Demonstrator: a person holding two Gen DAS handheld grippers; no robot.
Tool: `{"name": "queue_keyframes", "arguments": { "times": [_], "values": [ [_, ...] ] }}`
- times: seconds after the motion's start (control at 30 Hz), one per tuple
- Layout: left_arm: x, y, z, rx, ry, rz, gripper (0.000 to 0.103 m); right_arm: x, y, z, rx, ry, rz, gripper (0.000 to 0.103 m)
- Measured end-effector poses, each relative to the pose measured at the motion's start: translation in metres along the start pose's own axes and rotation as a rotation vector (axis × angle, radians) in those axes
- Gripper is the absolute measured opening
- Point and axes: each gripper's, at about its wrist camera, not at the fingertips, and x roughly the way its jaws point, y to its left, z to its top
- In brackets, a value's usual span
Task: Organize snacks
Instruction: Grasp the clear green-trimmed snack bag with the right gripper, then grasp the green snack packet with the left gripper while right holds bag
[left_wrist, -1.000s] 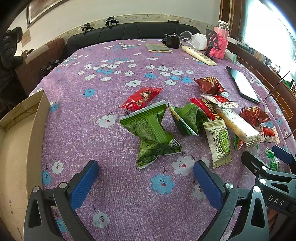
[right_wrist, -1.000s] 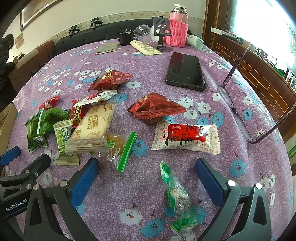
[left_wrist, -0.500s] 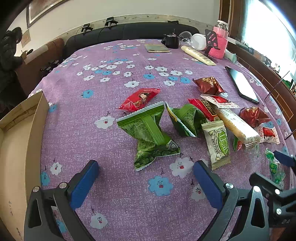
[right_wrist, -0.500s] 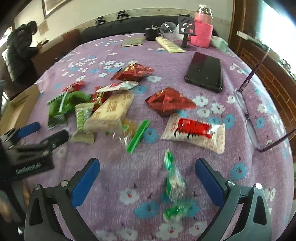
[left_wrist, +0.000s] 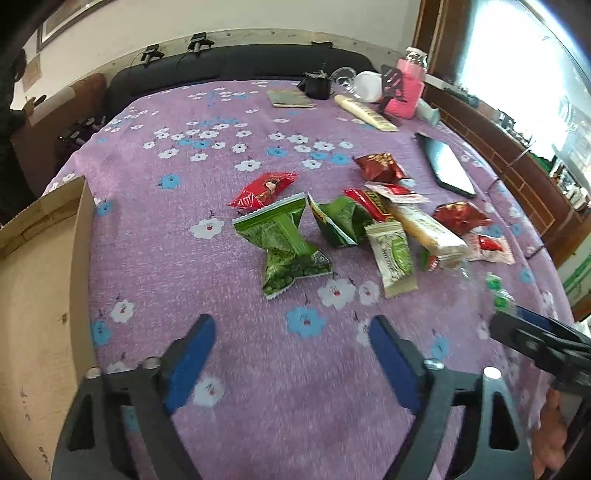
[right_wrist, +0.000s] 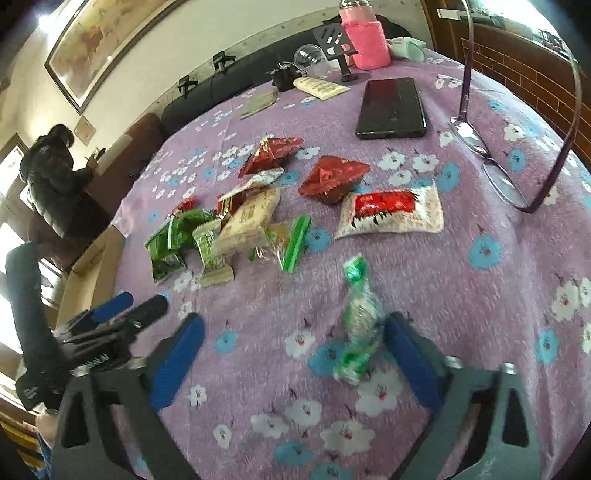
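On the purple flowered bench (left_wrist: 155, 192) the snack pile (left_wrist: 369, 229) is sitting mid-right, well apart from the cardboard box (left_wrist: 33, 302) hanging at the left edge. Left tool (left_wrist: 291, 354) is closing on nothing, jaws wide, short of the green packet (left_wrist: 284, 243). Right tool (right_wrist: 293, 354) is closing too, green-twist candy (right_wrist: 358, 314) lying between the jaws, pads not pressing yet. Looks like first pick: finish the pinch, carry to the box. Open cloth running between pile and box; glasses (right_wrist: 509, 177) and phone (right_wrist: 391, 107) lying near the right edge
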Motion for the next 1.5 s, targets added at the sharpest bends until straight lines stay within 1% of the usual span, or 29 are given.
{"name": "queue_keyframes", "arguments": {
  "times": [0.03, 0.07, 0.1, 0.13, 0.2, 0.23, 0.3, 0.33, 0.4, 0.53, 0.63, 0.73, 0.8, 0.87, 0.9, 1.0, 1.03, 1.17, 1.2, 1.27, 1.3, 1.33, 1.4, 1.5],
  "values": [
    [-0.003, 0.003, 0.000, -0.006, 0.006, -0.018, 0.076, -0.001, 0.000, -0.001, -0.011, 0.010, -0.009, 0.069],
    [-0.005, 0.007, 0.000, -0.015, 0.011, -0.029, 0.071, -0.002, 0.000, -0.002, -0.013, 0.024, 0.005, 0.065],
    [-0.008, 0.011, 0.001, -0.028, 0.011, -0.039, 0.066, -0.002, 0.001, -0.002, -0.028, 0.049, 0.034, 0.058],
    [-0.011, 0.016, 0.002, -0.041, 0.007, -0.050, 0.064, 0.000, 0.004, -0.003, -0.051, 0.074, 0.040, 0.046],
    [-0.016, 0.025, 0.005, -0.063, 0.003, -0.056, 0.056, -0.002, 0.008, -0.002, -0.077, 0.090, 0.055, 0.035],
    [-0.018, 0.029, 0.007, -0.077, -0.005, -0.052, 0.054, -0.006, 0.011, 0.000, -0.087, 0.072, 0.060, 0.035],
    [-0.022, 0.037, 0.011, -0.096, -0.014, -0.047, 0.045, -0.017, 0.016, 0.006, -0.114, 0.025, 0.060, 0.035],
    [-0.022, 0.039, 0.012, -0.102, -0.013, -0.048, 0.044, -0.025, 0.019, 0.012, -0.134, -0.013, 0.041, 0.035],
    [-0.023, 0.043, 0.013, -0.118, -0.012, -0.058, 0.041, -0.031, 0.017, 0.019, -0.124, -0.030, 0.029, 0.035],
    [-0.025, 0.045, 0.012, -0.127, -0.015, -0.065, 0.041, -0.024, 0.004, 0.023, -0.067, 0.003, -0.002, 0.035],
    [-0.024, 0.044, 0.013, -0.130, -0.016, -0.066, 0.041, -0.017, -0.005, 0.017, -0.017, 0.035, 0.002, 0.035],
    [-0.022, 0.044, 0.015, -0.138, -0.009, -0.082, 0.041, -0.010, -0.003, 0.014, -0.019, 0.050, -0.019, 0.035],
    [-0.021, 0.042, 0.018, -0.140, -0.006, -0.082, 0.041, -0.003, 0.003, 0.012, -0.043, 0.065, -0.036, 0.035],
    [-0.017, 0.041, 0.023, -0.150, -0.003, -0.078, 0.041, 0.002, 0.008, 0.010, -0.063, 0.065, -0.061, 0.028],
    [-0.015, 0.040, 0.026, -0.155, 0.001, -0.077, 0.041, 0.005, 0.012, 0.009, -0.081, 0.063, -0.073, 0.017],
    [-0.003, 0.036, 0.036, -0.162, 0.026, -0.077, 0.041, 0.008, 0.024, 0.007, -0.139, 0.027, -0.107, 0.012],
    [0.002, 0.034, 0.039, -0.164, 0.034, -0.074, 0.041, 0.007, 0.028, 0.006, -0.153, 0.016, -0.105, 0.009],
    [0.024, 0.028, 0.048, -0.168, 0.059, -0.065, 0.041, 0.006, 0.031, 0.002, -0.175, -0.001, -0.102, 0.009],
    [0.030, 0.027, 0.050, -0.166, 0.066, -0.071, 0.044, 0.004, 0.029, 0.001, -0.170, -0.007, -0.086, 0.009],
    [0.039, 0.025, 0.050, -0.172, 0.085, -0.067, 0.044, 0.002, 0.027, 0.000, -0.167, -0.016, -0.069, 0.009],
    [0.043, 0.022, 0.050, -0.168, 0.085, -0.070, 0.044, 0.000, 0.028, -0.001, -0.172, -0.024, -0.065, 0.009],
    [0.043, 0.019, 0.051, -0.154, 0.063, -0.055, 0.041, -0.002, 0.028, -0.002, -0.179, -0.033, -0.061, 0.009],
    [0.045, 0.013, 0.050, -0.119, 0.044, -0.025, 0.036, -0.005, 0.030, -0.003, -0.188, -0.045, -0.047, 0.009],
    [0.040, 0.015, 0.046, -0.125, 0.028, -0.034, 0.034, -0.008, 0.032, -0.005, -0.196, -0.056, -0.031, 0.009]
  ]
}}
